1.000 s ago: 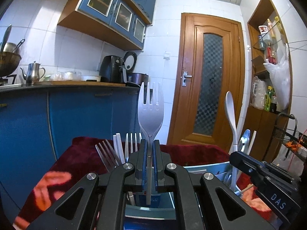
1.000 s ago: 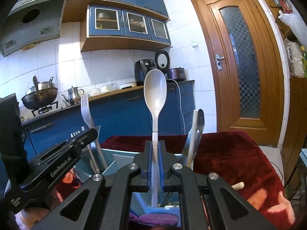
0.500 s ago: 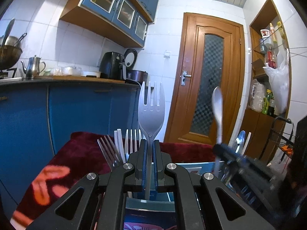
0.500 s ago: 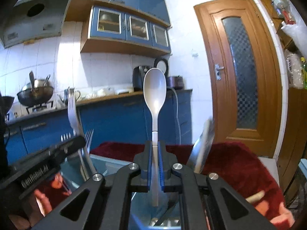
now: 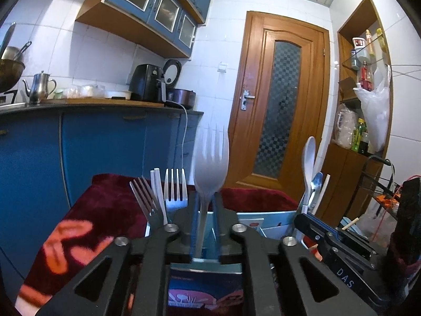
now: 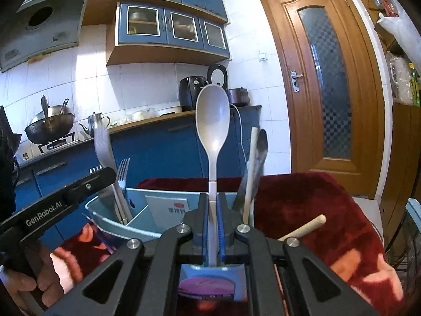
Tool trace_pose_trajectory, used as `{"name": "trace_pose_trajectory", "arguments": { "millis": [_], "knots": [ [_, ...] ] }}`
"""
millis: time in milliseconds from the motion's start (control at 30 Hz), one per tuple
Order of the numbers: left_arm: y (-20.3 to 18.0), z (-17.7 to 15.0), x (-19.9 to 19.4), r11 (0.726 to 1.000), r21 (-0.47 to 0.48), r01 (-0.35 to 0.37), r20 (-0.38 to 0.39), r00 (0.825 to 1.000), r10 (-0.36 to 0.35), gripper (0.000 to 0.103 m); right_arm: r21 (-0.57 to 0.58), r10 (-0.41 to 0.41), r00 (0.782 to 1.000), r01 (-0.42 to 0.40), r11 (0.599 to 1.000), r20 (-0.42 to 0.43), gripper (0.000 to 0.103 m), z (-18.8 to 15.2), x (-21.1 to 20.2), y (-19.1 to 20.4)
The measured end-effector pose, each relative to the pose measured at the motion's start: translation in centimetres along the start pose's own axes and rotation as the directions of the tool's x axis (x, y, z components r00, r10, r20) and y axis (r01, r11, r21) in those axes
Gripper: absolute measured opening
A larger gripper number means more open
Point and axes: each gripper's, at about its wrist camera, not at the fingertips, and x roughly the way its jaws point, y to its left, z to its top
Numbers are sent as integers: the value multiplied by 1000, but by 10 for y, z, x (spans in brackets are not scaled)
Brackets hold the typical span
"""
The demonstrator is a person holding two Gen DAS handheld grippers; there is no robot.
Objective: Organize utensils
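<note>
I have a utensil upright in each hand-held gripper, both over the pale blue caddy [image 6: 110, 210] that sits on the red blanket [image 6: 302, 197] covering the desk. My left hand-held gripper [image 5: 205, 223] has its jaws opening around the handle of the grey plastic fork [image 5: 210, 168], which stands between the pads and looks blurred in the left view, so I judge it is slipping down into the compartment where other forks [image 5: 168, 192] already stand. My right hand-held gripper [image 6: 212, 226] is clamped tight on the white lower handle of the grey plastic spoon [image 6: 212, 126], bowl up, above the end of the caddy where a metal spoon [image 6: 259, 152] and a pale stick-like utensil lean. Both pieces look light and stiff, with smooth, fairly slippery handles (thin ones, too, so they can pivot between flat pads). I would take each low on the straight part of the handle, well below the head, and keep it vertical so it drops cleanly among its neighbours rather than catching on the rim. A wooden handle [image 6: 302, 229] lies loose on the blanket to the right, apart from the caddy, and I judge it still needs sorting.
</note>
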Motion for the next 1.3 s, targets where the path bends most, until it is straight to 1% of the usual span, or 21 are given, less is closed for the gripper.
{"name": "trace_pose_trajectory", "arguments": {
  "millis": [133,200,233,300,333,367,400,467,567,867,967,1167,1233,1300],
  "knots": [
    [0,0,-4,1000,-12,11,-17,1000,-11,21,-13,11,1000,-11,1000,-15,8,-2,-3,4],
    [1,0,-7,1000,-18,14,-23,1000,-14,26,-14,13,999,-13,1000,-30,8,-2,-2,5],
    [2,0,-8,1000,-22,16,-24,1000,-16,26,-10,15,999,-16,1000,-45,8,-3,-1,5],
    [2,0,-11,999,-29,22,-25,999,-22,26,-3,15,998,-15,1000,-56,16,-3,-1,5],
    [3,1,-13,999,-32,25,-27,999,-25,26,1,5,999,-5,1000,-52,23,-3,-2,5],
    [3,1,-15,999,-32,26,-29,999,-27,26,9,-1,999,2,1000,-47,28,-2,-4,3],
    [3,1,-16,999,-32,28,-32,999,-29,27,23,3,999,-2,1000,-45,31,-2,-6,2],
    [3,1,-20,999,-32,31,-39,999,-32,27,57,13,999,-10,998,-41,39,-1,-10,-2],
    [3,1,-27,999,-29,33,-46,998,-34,27,71,7,1000,-5,997,-25,41,0,-20,-3],
    [3,3,-55,999,-19,33,-82,996,-35,27,91,34,999,-36,995,23,43,7,-64,6],
    [2,5,-69,1000,8,22,-93,995,-21,27,76,41,999,-42,996,18,46,7,-81,14],
    [1,3,-100,999,41,19,-108,994,-15,28,80,47,999,-45,996,-22,46,0,-108,24],
    [2,-2,-113,999,46,9,-111,994,-4,35,80,48,998,-45,996,-29,47,-4,-118,27],
    [3,-7,-123,999,48,-1,-111,994,6,48,80,51,998,-48,996,-35,51,-9,-128,30]
  ]
}}
